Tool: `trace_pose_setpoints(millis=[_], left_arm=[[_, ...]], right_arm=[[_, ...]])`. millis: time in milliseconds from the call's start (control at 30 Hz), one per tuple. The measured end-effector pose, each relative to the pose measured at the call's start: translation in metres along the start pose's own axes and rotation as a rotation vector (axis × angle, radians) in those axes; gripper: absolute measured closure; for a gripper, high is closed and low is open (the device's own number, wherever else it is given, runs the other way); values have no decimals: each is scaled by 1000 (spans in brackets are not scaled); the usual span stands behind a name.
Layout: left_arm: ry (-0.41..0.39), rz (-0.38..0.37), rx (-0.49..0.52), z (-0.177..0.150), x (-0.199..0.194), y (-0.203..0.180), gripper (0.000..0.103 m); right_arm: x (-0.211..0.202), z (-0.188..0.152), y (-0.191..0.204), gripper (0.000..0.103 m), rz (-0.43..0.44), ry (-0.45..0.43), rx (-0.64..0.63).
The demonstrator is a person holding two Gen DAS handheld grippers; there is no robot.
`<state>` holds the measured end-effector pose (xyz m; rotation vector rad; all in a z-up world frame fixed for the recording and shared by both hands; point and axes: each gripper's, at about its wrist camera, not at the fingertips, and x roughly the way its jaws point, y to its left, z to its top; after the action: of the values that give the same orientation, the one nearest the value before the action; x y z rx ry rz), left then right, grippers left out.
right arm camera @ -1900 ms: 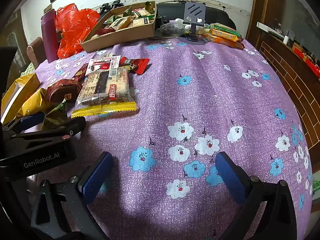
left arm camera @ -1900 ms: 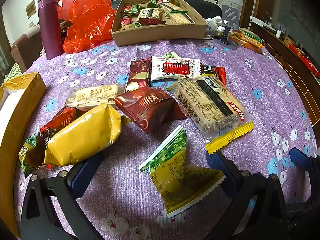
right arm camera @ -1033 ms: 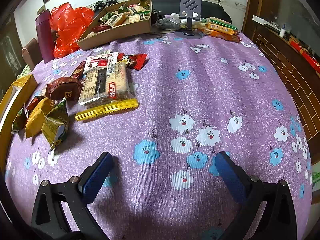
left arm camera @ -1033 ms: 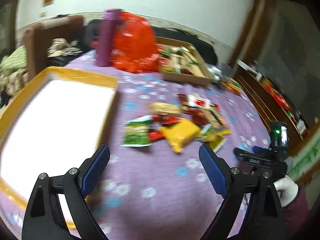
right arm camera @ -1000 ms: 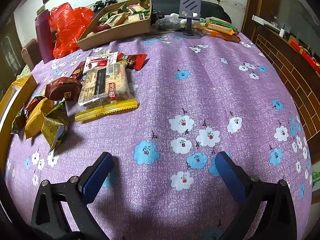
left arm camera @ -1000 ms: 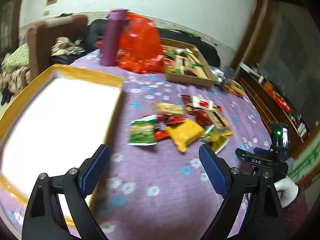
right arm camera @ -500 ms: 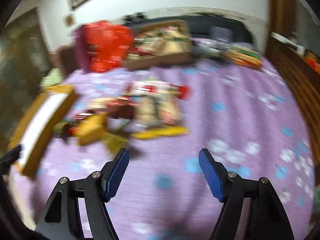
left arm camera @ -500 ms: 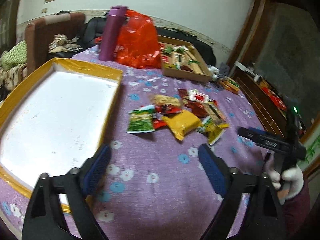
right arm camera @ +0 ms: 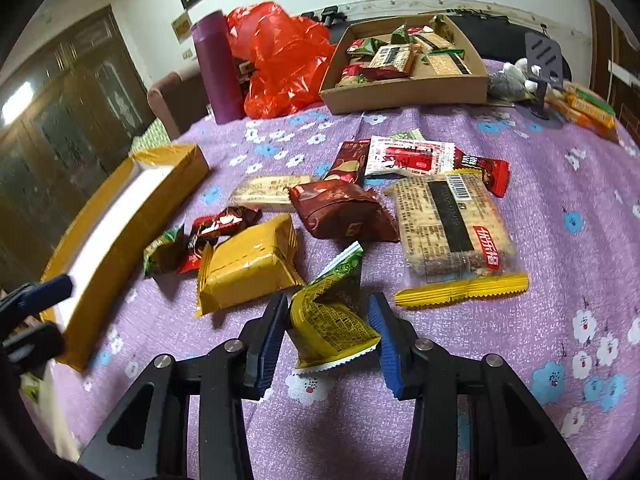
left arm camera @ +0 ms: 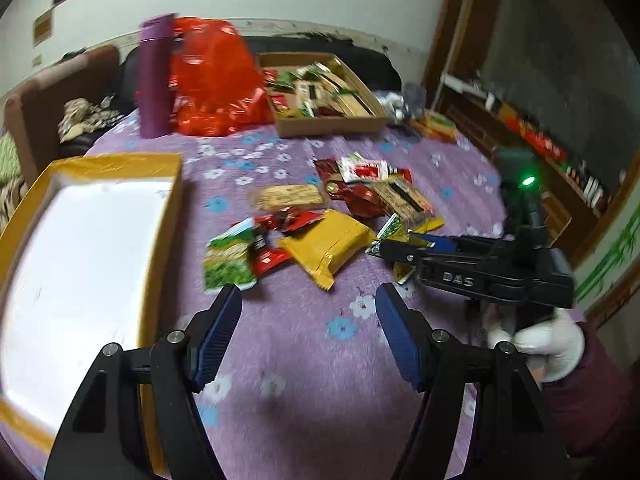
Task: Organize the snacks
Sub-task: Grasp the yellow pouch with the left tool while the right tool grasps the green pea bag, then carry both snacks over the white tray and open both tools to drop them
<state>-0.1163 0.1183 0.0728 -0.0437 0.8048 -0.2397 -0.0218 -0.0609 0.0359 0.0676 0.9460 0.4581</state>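
Note:
Loose snack packets lie on the purple flowered cloth. My right gripper (right arm camera: pixel 328 332) is down over a crumpled yellow-green packet (right arm camera: pixel 328 320). Its jaws are closing with the packet between them, and the blue pads (right arm camera: pixel 272 332) stand close against its sides without visibly squeezing it. In the left wrist view the right gripper (left arm camera: pixel 400 248) reaches into the pile, held by a white-gloved hand (left arm camera: pixel 552 340). My left gripper (left arm camera: pixel 308 332) hovers over bare cloth, its jaws closing on nothing. A yellow packet (right arm camera: pixel 248 264) and a long cracker pack (right arm camera: pixel 452 224) flank the yellow-green one.
A yellow box with a white inside (left arm camera: pixel 80 260) stands at the left. At the back stand a cardboard tray of snacks (right arm camera: pixel 400 96), a red plastic bag (right arm camera: pixel 280 60) and a purple bottle (right arm camera: pixel 218 68). A phone stand (right arm camera: pixel 542 60) is back right.
My right gripper swung left to the snack pile and narrowed around the yellow-green packet. The left jaws narrowed a little as that view shifted, and the right gripper came into the pile.

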Motion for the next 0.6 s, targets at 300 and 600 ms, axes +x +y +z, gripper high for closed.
trace_pose_setpoints(millis=[300,600], left_arm=[[139,-12,194,36,88,-32,34],[217,12,278,42,133,-41,35]], right_arm=[[-24,4,-26,75,94,-87,112],[-22,6,-31,73,140,-65,144]])
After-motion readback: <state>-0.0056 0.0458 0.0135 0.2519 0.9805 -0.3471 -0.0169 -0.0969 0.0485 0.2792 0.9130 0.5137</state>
